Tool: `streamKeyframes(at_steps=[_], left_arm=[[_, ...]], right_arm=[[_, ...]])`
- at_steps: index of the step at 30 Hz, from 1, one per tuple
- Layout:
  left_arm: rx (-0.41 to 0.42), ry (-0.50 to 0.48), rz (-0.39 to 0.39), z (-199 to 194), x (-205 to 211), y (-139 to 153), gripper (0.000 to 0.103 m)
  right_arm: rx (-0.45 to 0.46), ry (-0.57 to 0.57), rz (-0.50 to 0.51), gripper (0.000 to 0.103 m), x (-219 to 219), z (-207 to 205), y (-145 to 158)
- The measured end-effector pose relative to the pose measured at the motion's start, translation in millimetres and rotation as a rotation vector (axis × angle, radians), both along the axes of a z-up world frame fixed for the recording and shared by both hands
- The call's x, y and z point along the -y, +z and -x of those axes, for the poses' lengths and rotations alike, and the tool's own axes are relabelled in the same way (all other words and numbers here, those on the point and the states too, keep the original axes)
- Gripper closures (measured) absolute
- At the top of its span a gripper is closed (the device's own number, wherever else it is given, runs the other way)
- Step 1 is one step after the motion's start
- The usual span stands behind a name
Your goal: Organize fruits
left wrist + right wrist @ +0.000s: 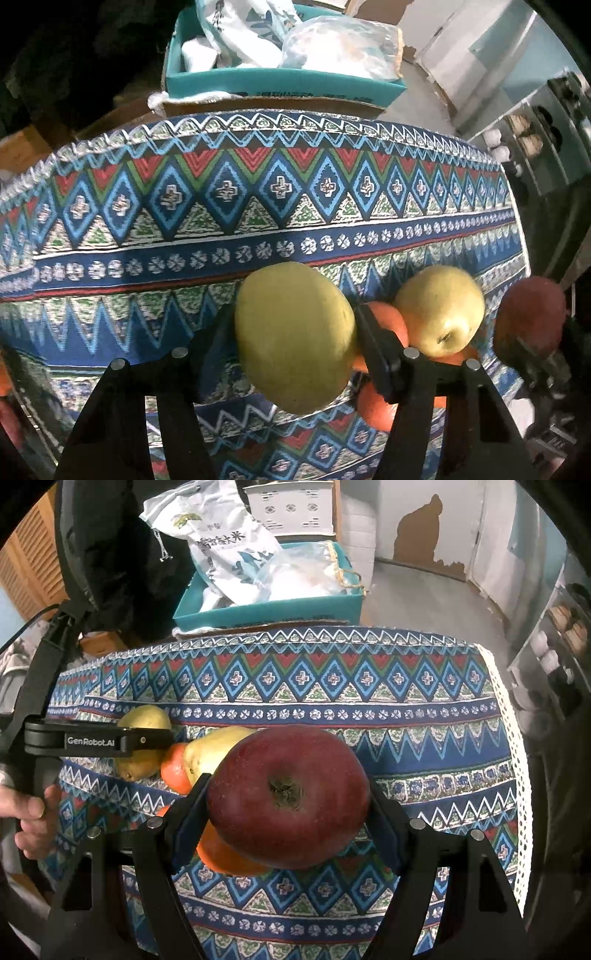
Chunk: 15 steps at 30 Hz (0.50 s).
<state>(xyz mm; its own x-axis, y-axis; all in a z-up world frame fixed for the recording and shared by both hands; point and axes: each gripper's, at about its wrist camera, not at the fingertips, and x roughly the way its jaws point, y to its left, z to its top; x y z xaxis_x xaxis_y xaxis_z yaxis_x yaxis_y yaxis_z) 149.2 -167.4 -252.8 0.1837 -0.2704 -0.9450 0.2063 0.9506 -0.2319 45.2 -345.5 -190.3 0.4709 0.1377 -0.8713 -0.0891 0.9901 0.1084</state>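
Observation:
My left gripper [295,319] is shut on a yellow-green fruit [295,343], with a pad against each side, just over the patterned tablecloth [184,229]. To its right lie a second yellow fruit [439,306] and two oranges [389,321] [375,406], bunched together. My right gripper [288,792] is shut on a dark red apple [288,797], blossom end towards the camera, held above the cloth beside that bunch. The right wrist view shows the yellow fruit [207,753] and oranges [175,768] behind the apple. A finger of the left gripper [147,740] crosses the fruit it holds [142,720].
A teal box [266,611] holding white bags stands beyond the table's far edge. The cloth's lace hem [517,775] marks the right edge, with a shelf unit [554,657] past it. A person's hand [33,812] grips the left handle.

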Motion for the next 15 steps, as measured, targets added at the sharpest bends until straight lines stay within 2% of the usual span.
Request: streamKeyframes(at_steps=[3, 10, 15], left_arm=[[0.046, -0.030, -0.034, 7.8, 0.3, 6.9, 0.037], [0.123, -0.051, -0.055, 24.1, -5.7, 31.1, 0.037], [0.140, -0.061, -0.042, 35.7, -13.0, 43.8, 0.037]], right_arm=[[0.003, 0.005, 0.000, 0.026, -2.3, 0.0, 1.6], [0.029, 0.017, 0.004, 0.026, -9.3, 2.1, 11.2], [0.045, 0.029, 0.007, 0.026, -16.4, 5.4, 19.2]])
